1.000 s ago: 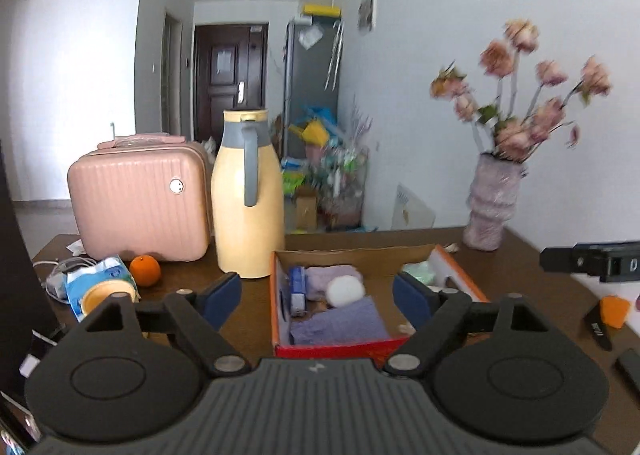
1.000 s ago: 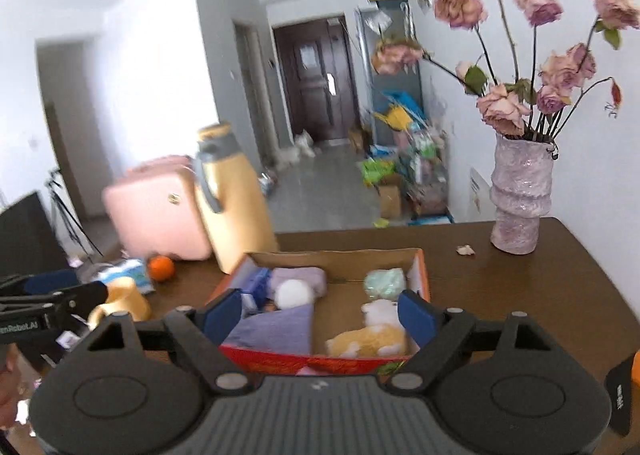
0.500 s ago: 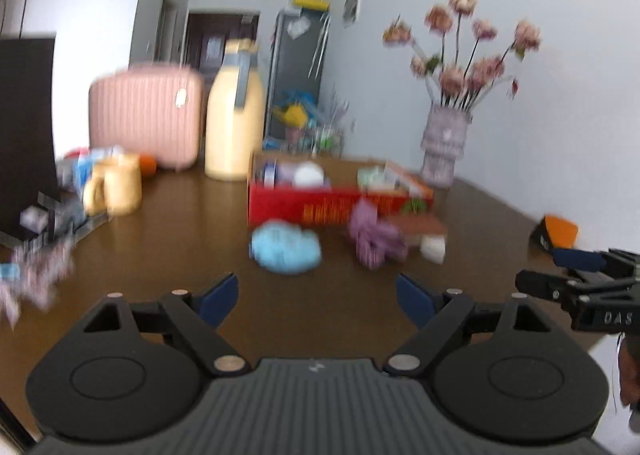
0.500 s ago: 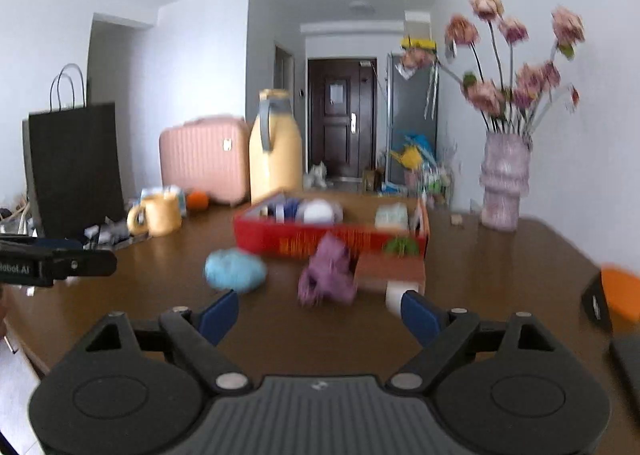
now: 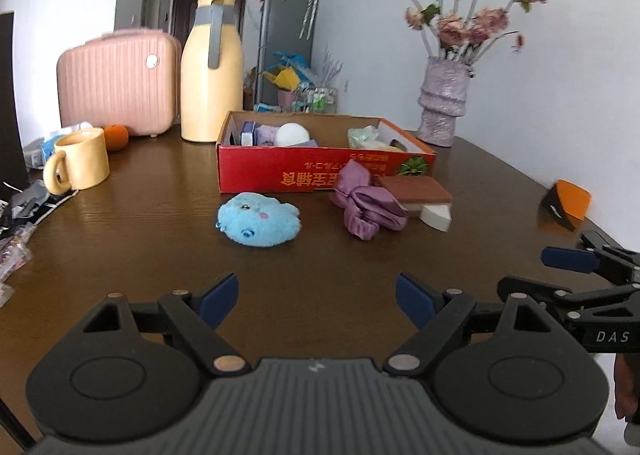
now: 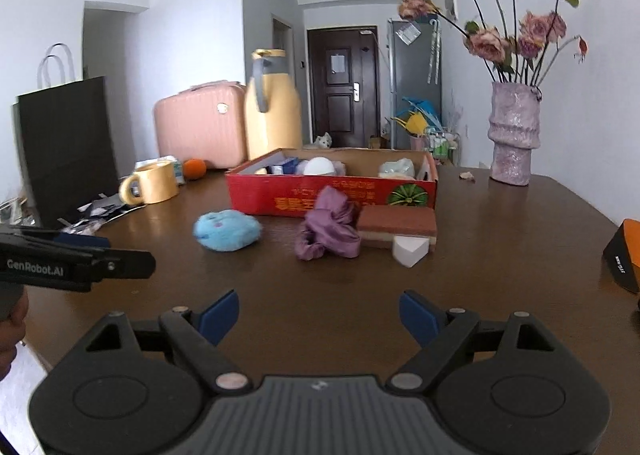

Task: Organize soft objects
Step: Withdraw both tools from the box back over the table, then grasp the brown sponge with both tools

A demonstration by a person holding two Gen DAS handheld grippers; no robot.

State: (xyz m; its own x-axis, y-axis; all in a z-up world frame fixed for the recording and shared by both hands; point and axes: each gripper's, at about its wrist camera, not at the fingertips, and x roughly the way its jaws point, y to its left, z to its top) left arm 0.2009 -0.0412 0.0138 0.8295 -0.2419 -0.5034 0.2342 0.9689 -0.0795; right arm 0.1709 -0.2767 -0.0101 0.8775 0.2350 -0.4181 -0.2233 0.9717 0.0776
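Note:
A blue plush toy (image 5: 259, 224) (image 6: 227, 230) lies on the brown table in front of a red cardboard box (image 5: 320, 175) (image 6: 332, 195) that holds several soft items. Right of the plush sit a crumpled purple cloth (image 5: 366, 207) (image 6: 328, 233), a brown-topped sponge (image 5: 416, 191) (image 6: 396, 225) and a white wedge-shaped sponge (image 5: 437, 216) (image 6: 409, 250). My left gripper (image 5: 317, 299) hovers open and empty near the table's front, well short of the plush. My right gripper (image 6: 319, 317) is open and empty too, back from the cloth. Each gripper shows at the other view's edge.
Behind the box stand a yellow jug (image 5: 211, 75), a pink case (image 5: 116, 83) and a vase of flowers (image 6: 514, 135). A yellow mug (image 5: 80, 159), an orange (image 5: 116, 136), a black bag (image 6: 64, 143) and wrappers are left; an orange-black object (image 5: 566, 204) right.
Both grippers have drawn back from over the box and sunk low near the table's front edge. The plush, cloth and sponges have come into view. The jaws stayed wide.

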